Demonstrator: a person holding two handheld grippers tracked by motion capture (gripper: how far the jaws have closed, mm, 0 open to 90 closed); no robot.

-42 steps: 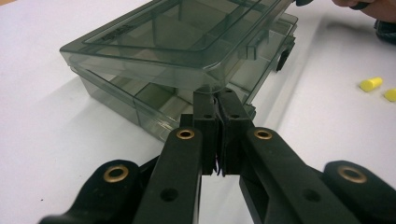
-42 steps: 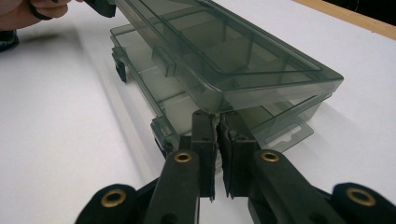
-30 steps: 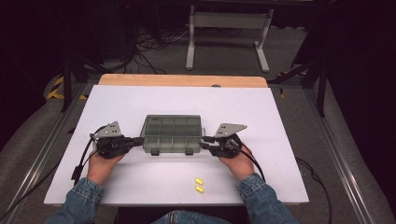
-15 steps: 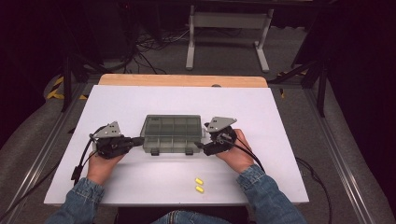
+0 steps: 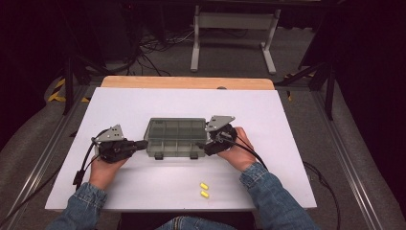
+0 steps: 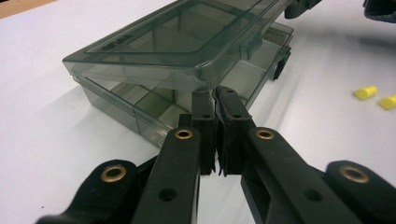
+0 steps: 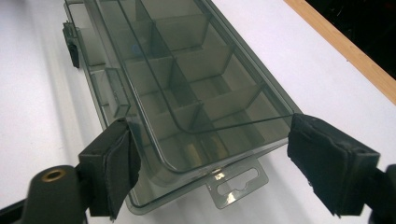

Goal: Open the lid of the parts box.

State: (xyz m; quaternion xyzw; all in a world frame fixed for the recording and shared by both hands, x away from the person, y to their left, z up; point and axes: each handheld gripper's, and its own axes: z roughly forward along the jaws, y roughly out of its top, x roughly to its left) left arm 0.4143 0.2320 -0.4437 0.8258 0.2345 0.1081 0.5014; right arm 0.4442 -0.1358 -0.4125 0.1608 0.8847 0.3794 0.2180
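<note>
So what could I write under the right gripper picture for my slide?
The right tool, jaws just opened wide, straddles the end of the box's raised lid on the table.

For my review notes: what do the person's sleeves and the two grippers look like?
Both sleeves are blue denim. The left gripper and right gripper are black, each topped by a grey three-cornered plate and trailing a black cable. Brass-coloured rivets show on the jaw links.

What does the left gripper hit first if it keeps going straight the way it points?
The left gripper, jaws shut, points at the near end of the smoky plastic organizer box, at the gap under its slightly raised lid. Likely the box's end wall; depth unclear.
</note>
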